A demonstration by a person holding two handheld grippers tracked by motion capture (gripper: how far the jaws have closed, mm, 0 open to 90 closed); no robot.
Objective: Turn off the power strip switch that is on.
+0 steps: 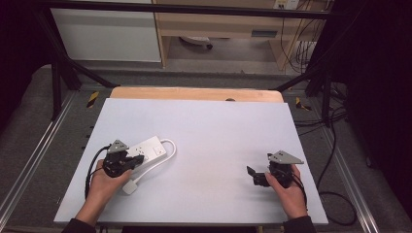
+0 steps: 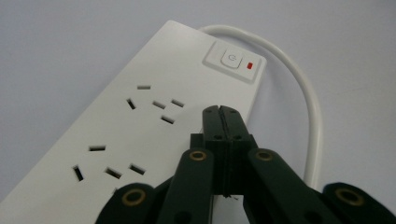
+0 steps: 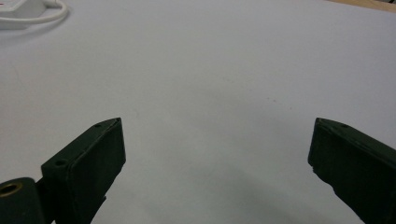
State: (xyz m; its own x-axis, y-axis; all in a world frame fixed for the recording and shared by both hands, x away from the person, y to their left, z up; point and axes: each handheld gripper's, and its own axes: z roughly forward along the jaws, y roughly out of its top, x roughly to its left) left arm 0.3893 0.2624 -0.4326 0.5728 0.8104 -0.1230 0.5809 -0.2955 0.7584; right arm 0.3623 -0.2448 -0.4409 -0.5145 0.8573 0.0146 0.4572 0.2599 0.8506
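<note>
Hovering shut and empty over the power strip (image 2: 140, 126), the left tool (image 2: 221, 112) has the switch (image 2: 232, 60) just ahead along the strip's long axis.

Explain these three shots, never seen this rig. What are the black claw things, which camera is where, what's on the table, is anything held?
There is no robot here: a person holds a hand-operated claw in each hand. The high view looks down from above the person's side of the table. In it the left claw sits at the left and the right claw at the right.

The other two pictures come from a camera riding on each claw, looking along its black jaws. In the left gripper view the jaws are shut together, with nothing between them, poised over a white power strip near its switch. The strip's white cable loops round to a plug. In the right gripper view the jaws stand wide open over bare table. Nothing is held.
</note>
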